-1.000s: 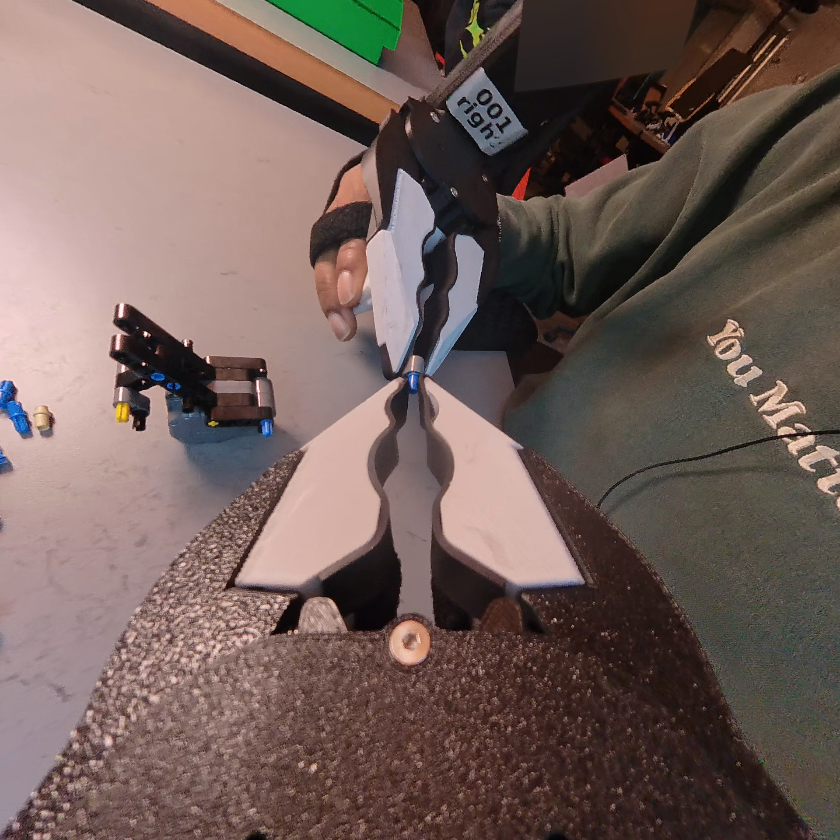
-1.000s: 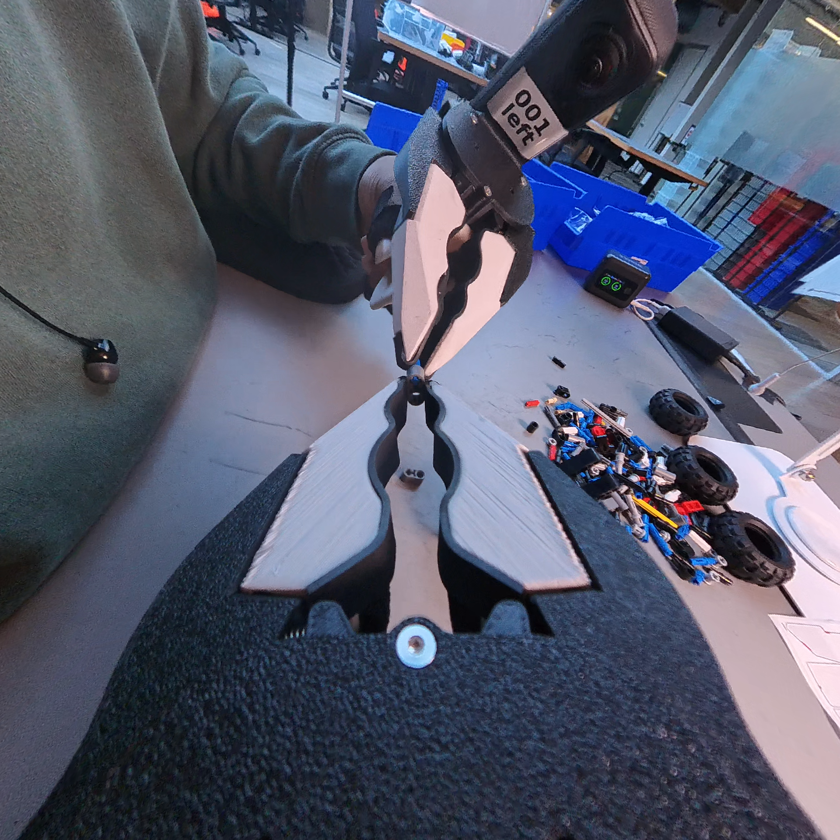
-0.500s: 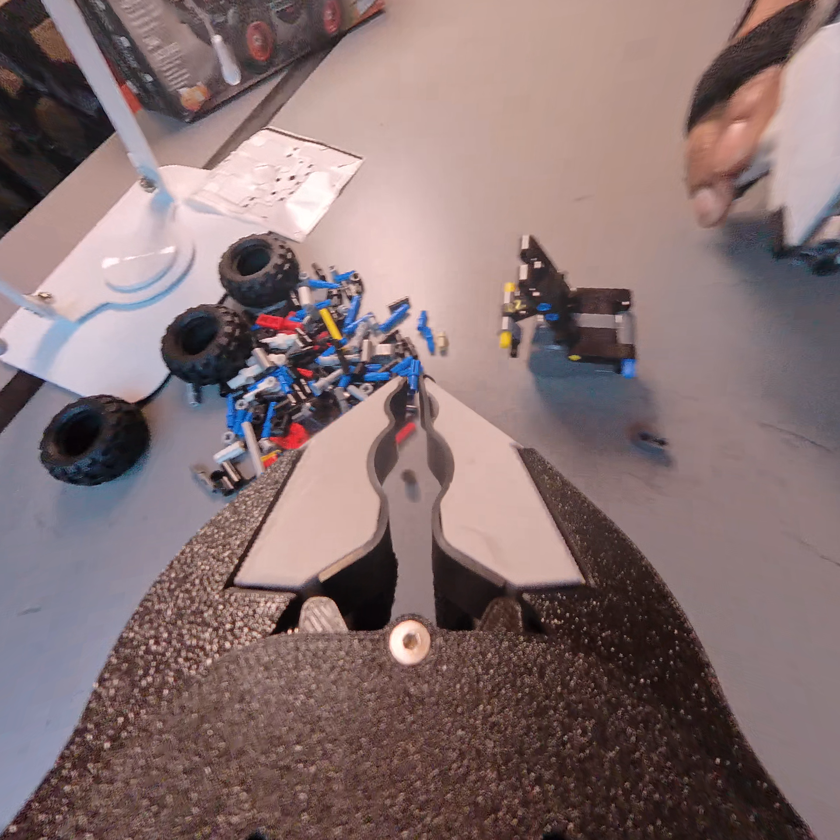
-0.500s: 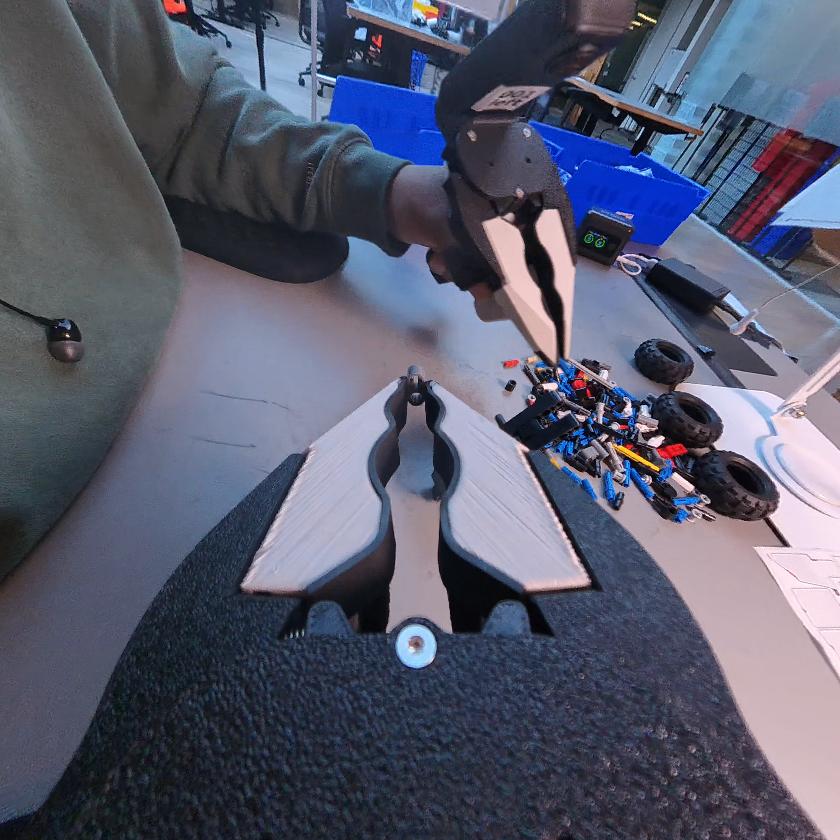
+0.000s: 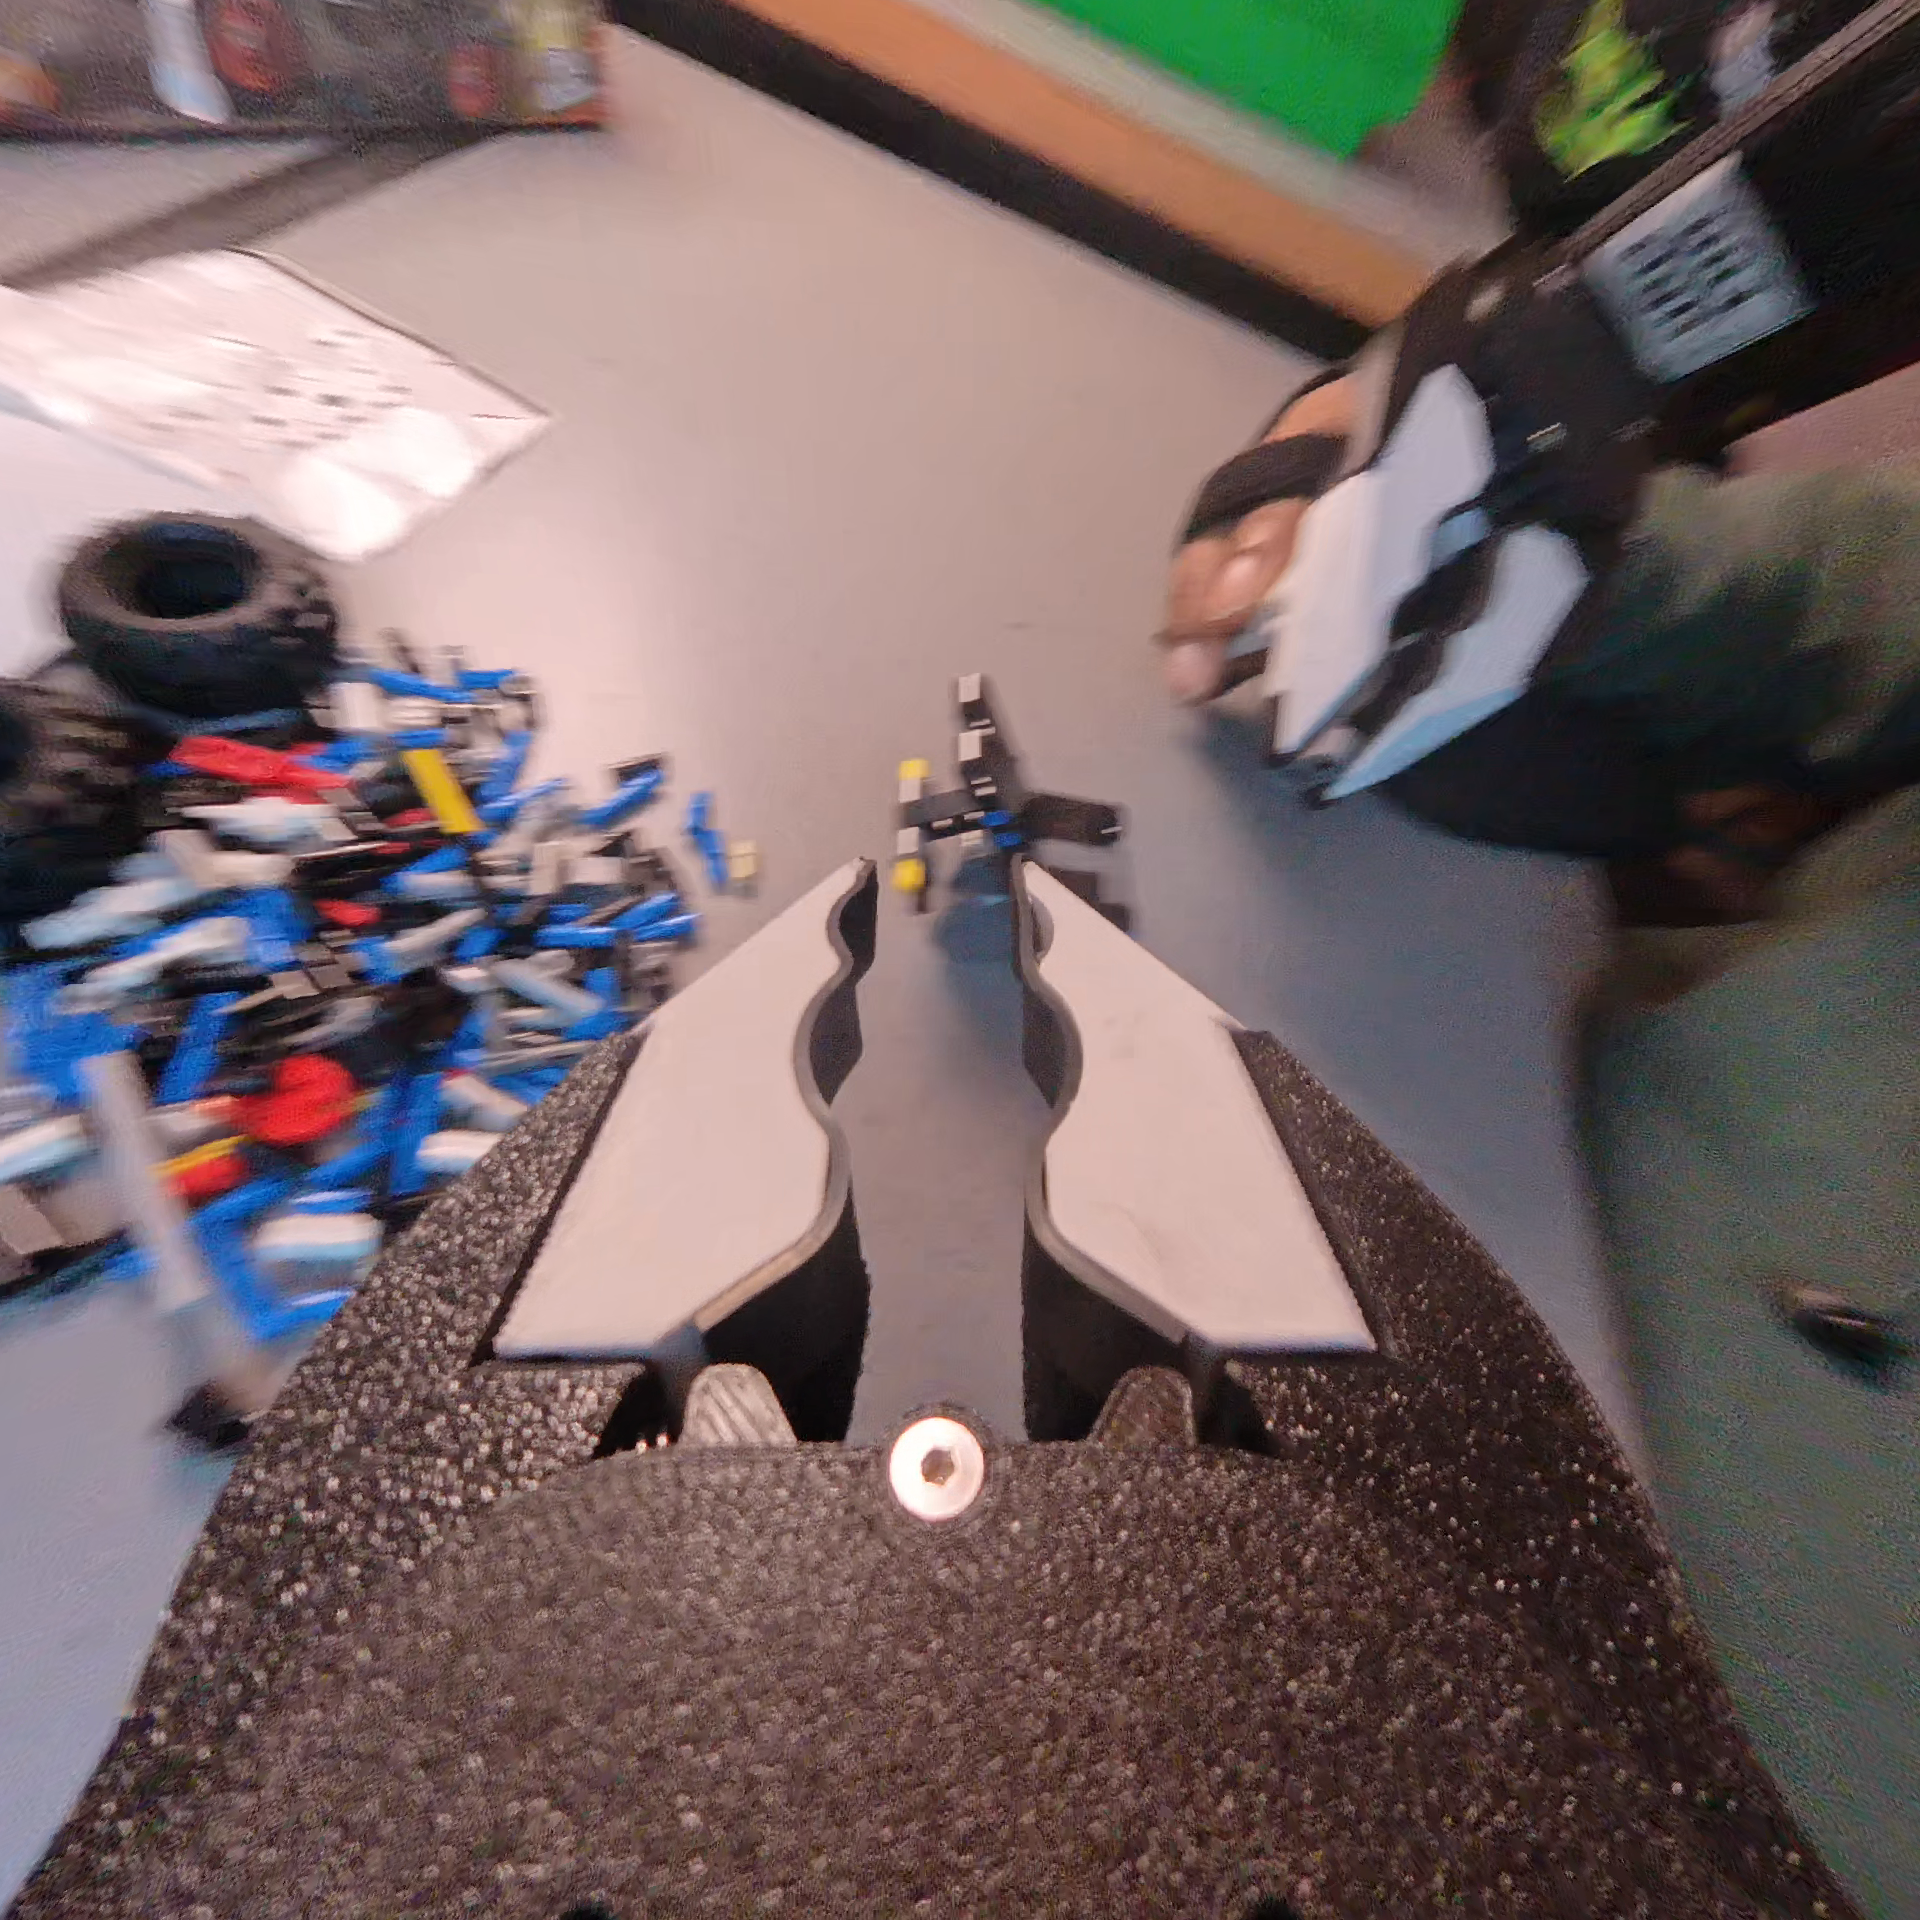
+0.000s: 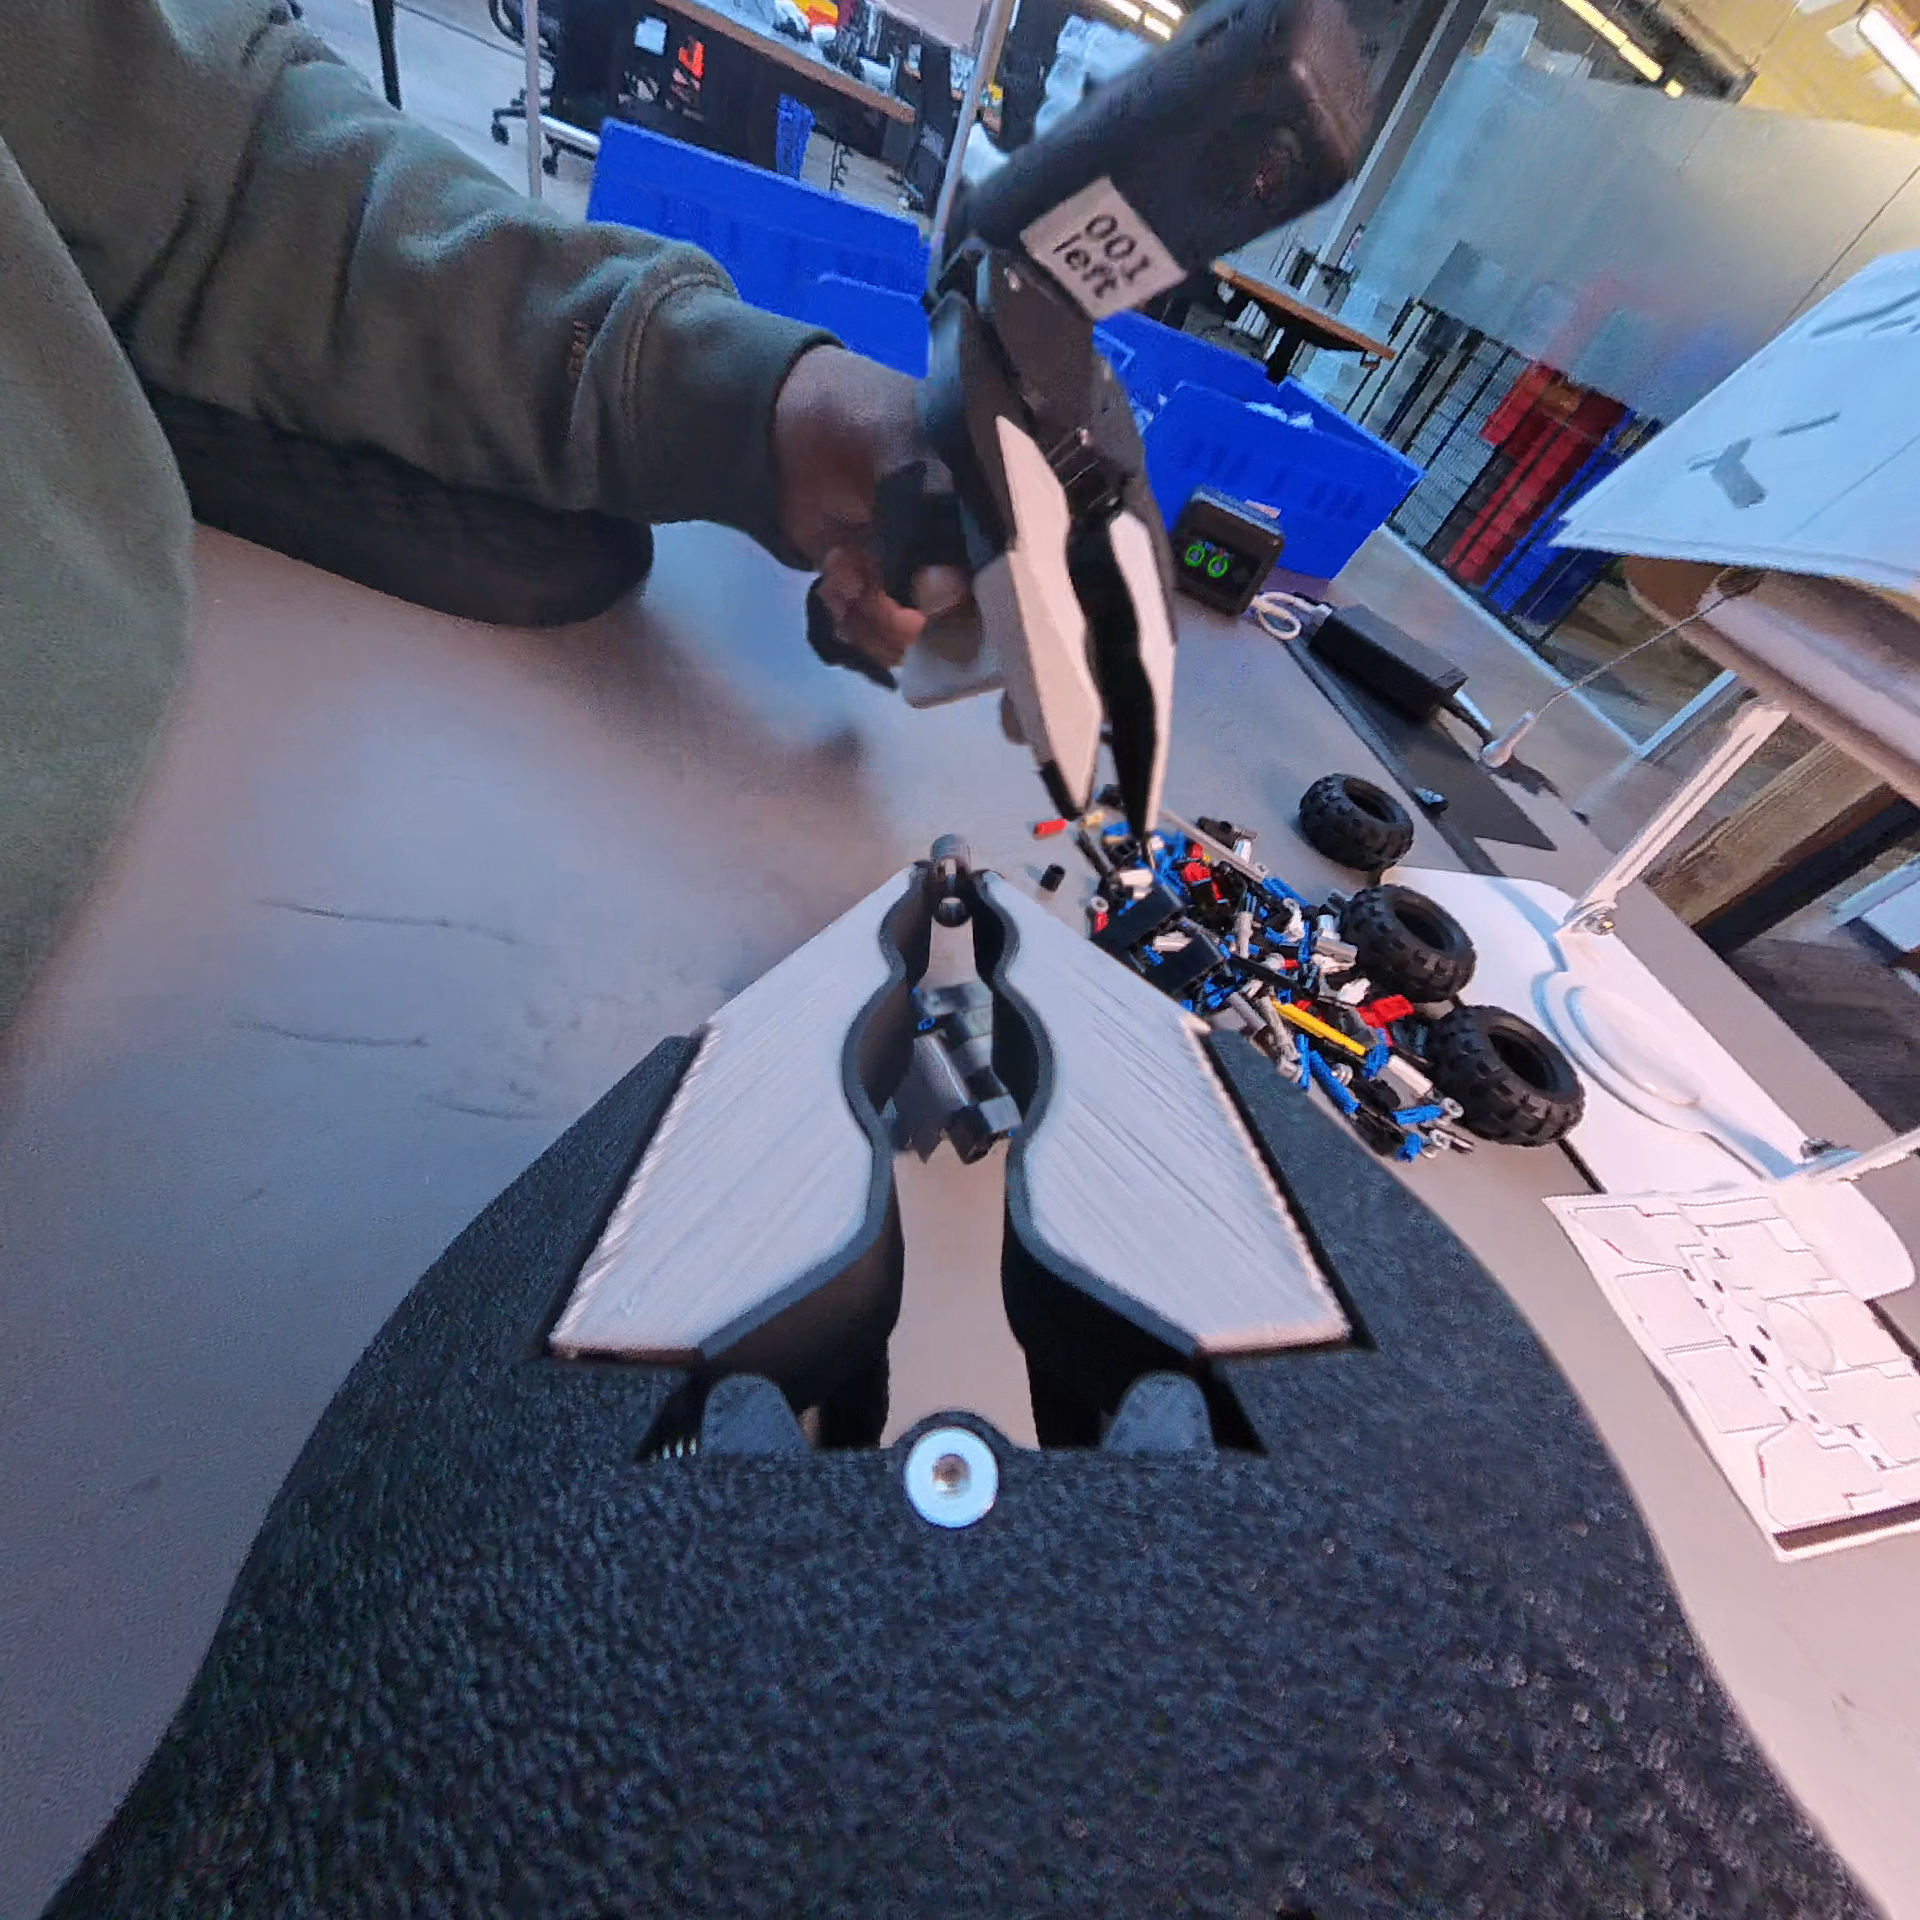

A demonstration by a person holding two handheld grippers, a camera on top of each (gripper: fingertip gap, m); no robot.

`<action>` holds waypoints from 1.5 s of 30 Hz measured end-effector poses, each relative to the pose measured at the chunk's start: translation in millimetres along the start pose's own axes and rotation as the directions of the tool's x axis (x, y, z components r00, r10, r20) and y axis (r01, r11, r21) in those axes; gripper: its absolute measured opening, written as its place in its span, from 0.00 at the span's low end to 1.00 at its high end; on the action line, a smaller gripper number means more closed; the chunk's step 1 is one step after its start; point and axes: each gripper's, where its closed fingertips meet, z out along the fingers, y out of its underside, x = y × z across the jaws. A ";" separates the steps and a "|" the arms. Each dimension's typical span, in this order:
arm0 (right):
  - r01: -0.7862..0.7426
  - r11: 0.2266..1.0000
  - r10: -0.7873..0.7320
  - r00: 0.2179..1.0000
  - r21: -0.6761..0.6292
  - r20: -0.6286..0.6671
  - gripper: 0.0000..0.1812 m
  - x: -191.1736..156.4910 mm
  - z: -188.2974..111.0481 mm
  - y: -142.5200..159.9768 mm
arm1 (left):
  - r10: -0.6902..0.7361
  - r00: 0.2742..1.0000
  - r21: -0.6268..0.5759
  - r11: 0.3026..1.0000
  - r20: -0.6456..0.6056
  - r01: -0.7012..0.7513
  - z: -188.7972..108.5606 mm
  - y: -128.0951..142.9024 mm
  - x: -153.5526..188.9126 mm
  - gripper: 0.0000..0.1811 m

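Note:
My left gripper [image 5: 948, 878] is open and empty, low over the grey table [image 5: 831, 416]. Its tips are just short of a small black assembly [image 5: 977, 810] with yellow and blue pins. A pile of loose blue, black, grey and red parts [image 5: 343, 935] lies to its left. My right gripper [image 6: 951, 878] is shut on a small dark grey pin [image 6: 948, 854]. It hovers above the black assembly [image 6: 956, 1070], which shows between its fingers. In the right wrist view the left gripper [image 6: 1110, 821] points down at the near edge of the pile [image 6: 1247, 966]. The right gripper [image 5: 1314, 774] shows blurred at the upper right.
Black tyres [image 6: 1501, 1075] lie beside the pile, one also in the left wrist view [image 5: 192, 613]. A printed sheet [image 6: 1756, 1351] and a white stand base [image 6: 1662, 1039] are at the right. Blue bins [image 6: 1278, 468] and a small device [image 6: 1226, 551] stand behind. A green sleeve [image 6: 416, 343] rests at the left. The left gripper's tips are roughly 8 cm from the right gripper's.
My left gripper left the right gripper's tip, swung over the parts pile, then turned toward the black assembly and opened. My right gripper kept the pin and moved over the assembly.

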 end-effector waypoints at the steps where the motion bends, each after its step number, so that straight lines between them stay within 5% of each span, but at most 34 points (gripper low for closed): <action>1: 0.014 1.000 -0.013 1.000 0.022 -0.016 0.04 0.9 -0.4 -5.0 | -0.083 0.987 0.039 0.995 -0.140 0.089 -0.1 -5.5 23.0 0.14; 5: 0.090 0.993 -0.085 0.995 0.078 -0.061 0.04 -0.6 -0.5 -22.4 | -0.250 0.861 0.045 0.953 -0.442 0.300 6.1 -15.5 76.6 0.22; 11: 0.187 0.980 -0.183 0.980 0.060 -0.075 0.04 -10.3 4.7 -26.7 | -0.315 0.776 0.008 0.925 -0.547 0.381 14.5 -21.4 96.3 0.09; 15: 0.216 0.975 -0.212 0.974 0.044 -0.077 0.04 -10.8 6.8 -24.5 | -0.328 0.769 -0.008 0.922 -0.548 0.387 13.5 -18.8 94.2 0.08; 18: 0.179 0.984 -0.177 0.979 0.011 -0.102 0.04 -3.8 7.5 -17.5 | -0.269 0.855 0.011 0.952 -0.443 0.305 14.7 -15.2 78.1 0.08; 21: 0.043 0.997 -0.046 0.998 -0.063 -0.034 0.15 -2.6 6.9 -1.0 | -0.084 0.996 0.029 0.996 -0.003 0.084 8.5 -8.6 2.3 0.08; 23: 0.011 0.988 0.001 0.997 -0.153 0.077 0.15 -20.7 12.5 15.7 | 0.105 0.943 -0.075 0.994 0.315 -0.085 -6.4 -0.7 -56.5 0.08; 25: -0.013 0.967 0.056 0.985 -0.254 0.164 0.15 -41.2 20.2 33.1 | 0.213 0.861 -0.188 0.972 0.462 -0.140 -14.1 8.2 -93.5 0.08; 28: -0.069 0.917 0.150 0.972 -0.393 0.179 0.14 -52.5 29.6 51.9 | 0.250 0.821 -0.250 0.959 0.514 -0.135 -8.7 18.4 -114.4 0.09; 32: -0.184 0.867 0.272 0.953 -0.464 0.131 0.14 -52.5 38.4 57.8 | 0.281 0.788 -0.264 0.952 0.547 -0.156 -9.0 16.9 -119.5 0.21; 37: -0.197 0.832 0.275 0.958 -0.519 0.077 0.11 -47.4 43.4 65.1 | 0.201 0.830 -0.148 0.978 0.521 -0.144 -17.6 0.1 -104.1 0.24; 45: -0.108 0.836 0.229 0.960 -0.538 0.163 0.02 -57.7 45.4 59.9 | 0.120 0.896 -0.059 0.993 0.427 -0.105 -24.0 -2.9 -71.2 0.24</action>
